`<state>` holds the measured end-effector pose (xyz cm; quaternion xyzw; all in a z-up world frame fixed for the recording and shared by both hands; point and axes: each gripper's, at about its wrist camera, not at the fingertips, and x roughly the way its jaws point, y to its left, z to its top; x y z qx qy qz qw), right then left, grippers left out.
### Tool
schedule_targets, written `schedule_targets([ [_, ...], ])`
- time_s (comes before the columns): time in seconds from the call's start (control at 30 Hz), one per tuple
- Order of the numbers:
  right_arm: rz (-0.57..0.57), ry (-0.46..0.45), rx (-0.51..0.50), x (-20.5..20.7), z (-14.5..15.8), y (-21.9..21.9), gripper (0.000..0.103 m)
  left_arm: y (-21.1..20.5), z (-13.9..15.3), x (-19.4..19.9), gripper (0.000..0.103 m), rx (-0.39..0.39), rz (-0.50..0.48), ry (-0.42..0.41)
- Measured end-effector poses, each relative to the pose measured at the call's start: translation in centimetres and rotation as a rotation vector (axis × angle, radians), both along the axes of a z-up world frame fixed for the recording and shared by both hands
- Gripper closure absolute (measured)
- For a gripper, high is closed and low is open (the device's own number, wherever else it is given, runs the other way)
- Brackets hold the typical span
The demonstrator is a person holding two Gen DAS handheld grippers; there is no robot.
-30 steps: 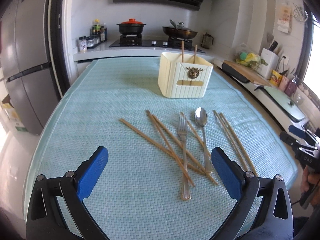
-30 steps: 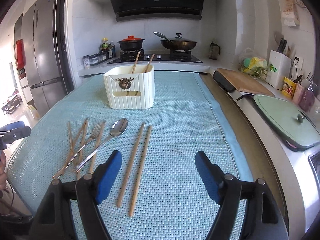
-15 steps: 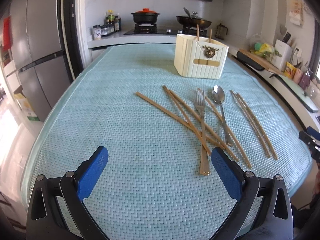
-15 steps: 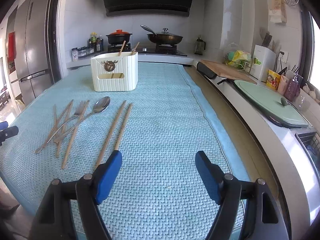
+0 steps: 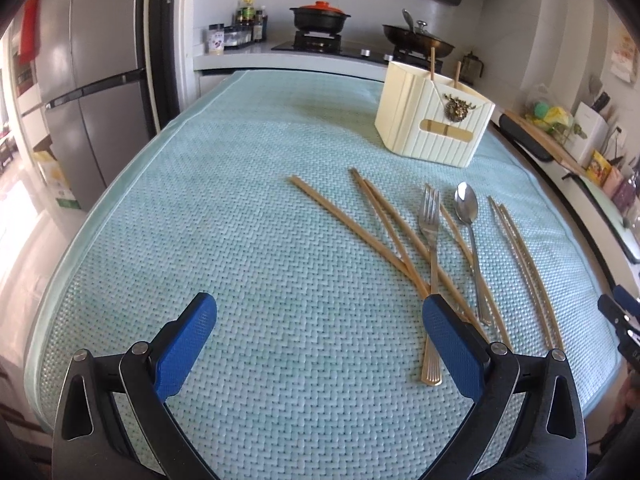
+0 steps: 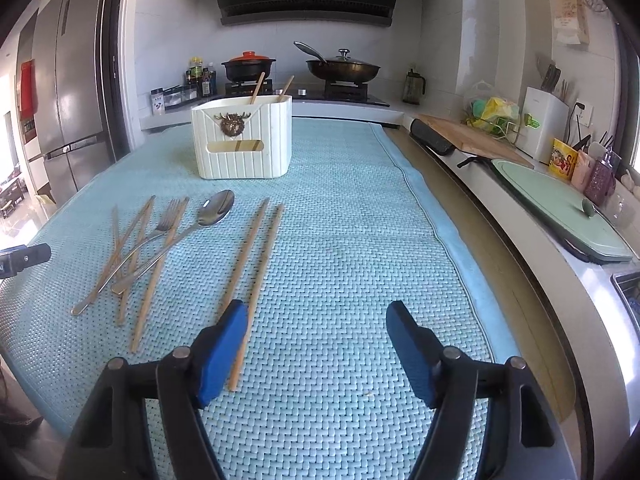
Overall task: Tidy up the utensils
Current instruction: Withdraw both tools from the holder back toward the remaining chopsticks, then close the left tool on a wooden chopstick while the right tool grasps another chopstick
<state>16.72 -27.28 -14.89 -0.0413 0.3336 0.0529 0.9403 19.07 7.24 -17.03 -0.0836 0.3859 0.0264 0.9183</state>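
Compared with half a second ago, the left tongs (image 5: pixel 320 326) have drawn nearer to the loose cutlery: their right pad now overlaps the near end of the fork (image 5: pixel 430 276), where before it sat short of it. The right tongs (image 6: pixel 318 338) have shifted left, so their left pad now covers the near ends of the chopstick pair (image 6: pixel 256 264). Both tongs are spread wide and hold nothing.

The utensils lie on a pale blue woven mat (image 5: pixel 240 208) covering the tabletop. In the left view, the fork runs near to far, tines pointing away toward the holder. The spoon (image 5: pixel 470 236) lies just right of it, bowl at the far end, handle toward the viewer. Several loose chopsticks (image 5: pixel 372 232) fan out under and beside them, slanting from far left to near right and crossing near the fork's handle. The separate pair lies parallel at the right, long axis near to far.

The cream ribbed utensil holder (image 6: pixel 242 142) stands upright at the far side, with two chopsticks leaning inside it.
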Motion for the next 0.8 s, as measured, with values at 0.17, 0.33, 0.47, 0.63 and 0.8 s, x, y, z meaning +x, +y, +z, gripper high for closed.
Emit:
schedule_targets([
  [0.17, 0.006, 0.016, 0.015, 0.8, -0.2, 0.2, 0.043, 0.8, -0.2, 2.4, 0.001, -0.040, 0.028, 0.020],
  [0.33, 0.012, 0.026, 0.026, 1.3, -0.3, 0.3, 0.048, 1.0, -0.5, 4.6, 0.001, -0.053, 0.045, 0.039],
  [0.47, 0.017, 0.038, 0.032, 1.7, -0.4, 0.2, 0.053, 1.1, -0.8, 5.7, 0.001, -0.049, 0.054, 0.048],
  [0.63, 0.025, 0.070, 0.056, 3.2, -0.6, -0.1, 0.055, 1.9, -1.3, 7.0, 0.001, -0.074, 0.068, 0.070],
  [0.8, 0.046, 0.078, 0.078, 4.5, -0.5, 0.6, 0.055, 2.6, -1.6, 9.0, 0.001, -0.106, 0.109, 0.086],
])
